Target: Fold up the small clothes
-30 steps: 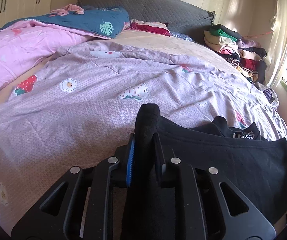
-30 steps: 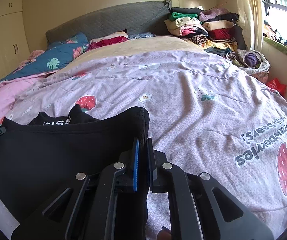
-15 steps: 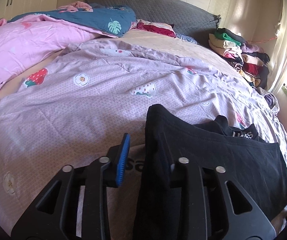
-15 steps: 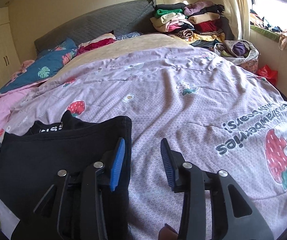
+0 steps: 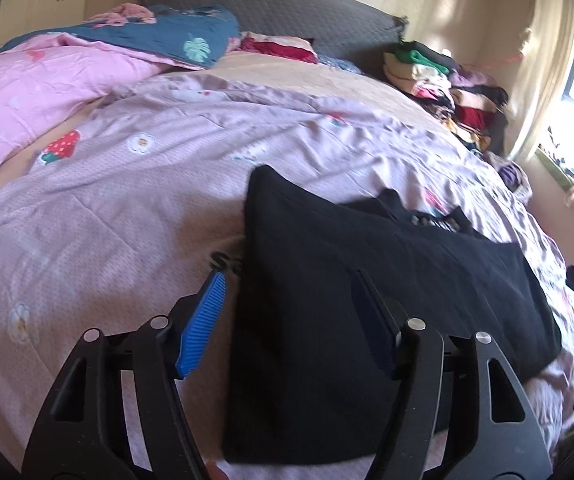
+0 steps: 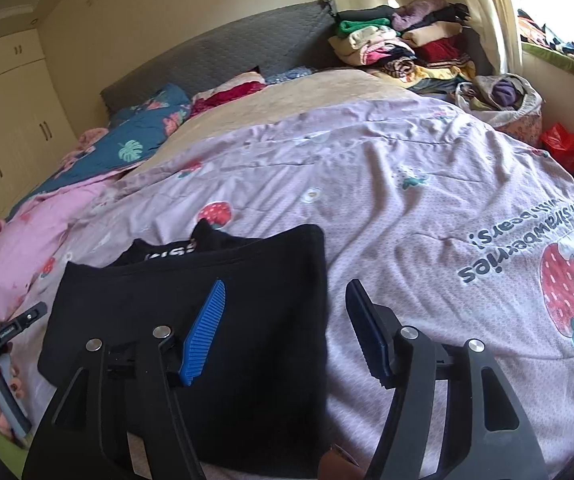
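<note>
Black knit garment (image 5: pixel 367 280), soft and folded over on itself, lay flat on the lilac strawberry-print quilt (image 5: pixel 127 216) just ahead of both my tools, with a white-lettered waistband or collar (image 6: pixel 169 257) peeking out at its far edge. My left gripper (image 5: pixel 287 320) had its jaws opening, the near left edge of the cloth lying loose between them with neither ribbed blue pad (image 5: pixel 203 324) pressing on it. My right gripper (image 6: pixel 287 328) was opening too, straddling the garment's right edge, one pad over black fabric and the other over bare quilt, holding nothing. I judged the piece light and limp, with no stiffness of its own; it would sag and unfold if lifted by one point, so I would take it at two corners of one edge, pinching through both layers. It did not look slippery or fragile. A second before, both grippers had been shut tight on bunched corners of this cloth, raised off the bed; since then they had let go and drawn back, and the fold had settled flat. Beyond, stacked folded clothes (image 6: pixel 399 44) sat by the grey headboard (image 6: pixel 223 56).
</note>
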Tool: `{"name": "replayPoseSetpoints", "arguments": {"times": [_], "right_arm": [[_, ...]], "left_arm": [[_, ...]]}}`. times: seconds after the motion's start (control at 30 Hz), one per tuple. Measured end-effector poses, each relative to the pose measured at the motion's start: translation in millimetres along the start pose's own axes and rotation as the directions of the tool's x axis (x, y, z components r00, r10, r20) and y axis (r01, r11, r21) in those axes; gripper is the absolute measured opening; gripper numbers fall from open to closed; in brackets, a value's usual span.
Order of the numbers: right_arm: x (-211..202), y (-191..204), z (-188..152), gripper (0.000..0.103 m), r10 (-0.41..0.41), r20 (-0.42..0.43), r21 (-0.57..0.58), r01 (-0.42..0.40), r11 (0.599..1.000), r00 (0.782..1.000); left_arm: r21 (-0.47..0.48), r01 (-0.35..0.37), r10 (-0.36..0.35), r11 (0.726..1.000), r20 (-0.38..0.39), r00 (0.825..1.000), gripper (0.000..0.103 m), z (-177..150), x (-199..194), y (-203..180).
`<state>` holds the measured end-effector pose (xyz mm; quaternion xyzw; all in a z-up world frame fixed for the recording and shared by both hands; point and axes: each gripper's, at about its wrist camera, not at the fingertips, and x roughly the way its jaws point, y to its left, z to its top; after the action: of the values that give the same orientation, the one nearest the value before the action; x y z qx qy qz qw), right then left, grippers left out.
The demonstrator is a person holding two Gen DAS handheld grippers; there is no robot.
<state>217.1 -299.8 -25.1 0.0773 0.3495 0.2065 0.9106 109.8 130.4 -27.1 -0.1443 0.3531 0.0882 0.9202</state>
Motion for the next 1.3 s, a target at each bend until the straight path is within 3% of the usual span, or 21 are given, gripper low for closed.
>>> {"name": "replayPoseSetpoints", "arguments": {"times": [0.07, 0.43, 0.97, 1.17, 1.3], "right_arm": [[-3, 10, -3, 0.066, 0.020, -0.006, -0.019, -0.020, 1.000, 1.000], [-14, 46, -33, 0.079, 0.037, -0.042, -0.111, -0.042, 0.993, 0.998], [-10, 58, -59, 0.084, 0.012, -0.096, -0.131, -0.025, 0.991, 0.995], [0, 60, -71, 0.084, -0.041, -0.129, -0.153, 0.021, 0.988, 0.991], [14, 58, -80, 0.084, -0.102, -0.189, -0.167, 0.070, 0.983, 0.977]], "left_arm": [[0.018, 0.019, -0.019, 1.000, -0.014, 1.000, 0.069, -4, -3, -8], [0.098, 0.098, -0.092, 0.990, -0.065, 0.994, 0.086, -17, -12, -44], [0.151, 0.109, -0.086, 0.983, -0.150, 0.985, 0.090, -40, -7, -58], [0.140, 0.110, -0.084, 0.984, -0.182, 0.980, 0.090, -49, -3, -51], [0.118, 0.124, -0.098, 0.985, -0.205, 0.974, 0.090, -54, 0, -47]]}}
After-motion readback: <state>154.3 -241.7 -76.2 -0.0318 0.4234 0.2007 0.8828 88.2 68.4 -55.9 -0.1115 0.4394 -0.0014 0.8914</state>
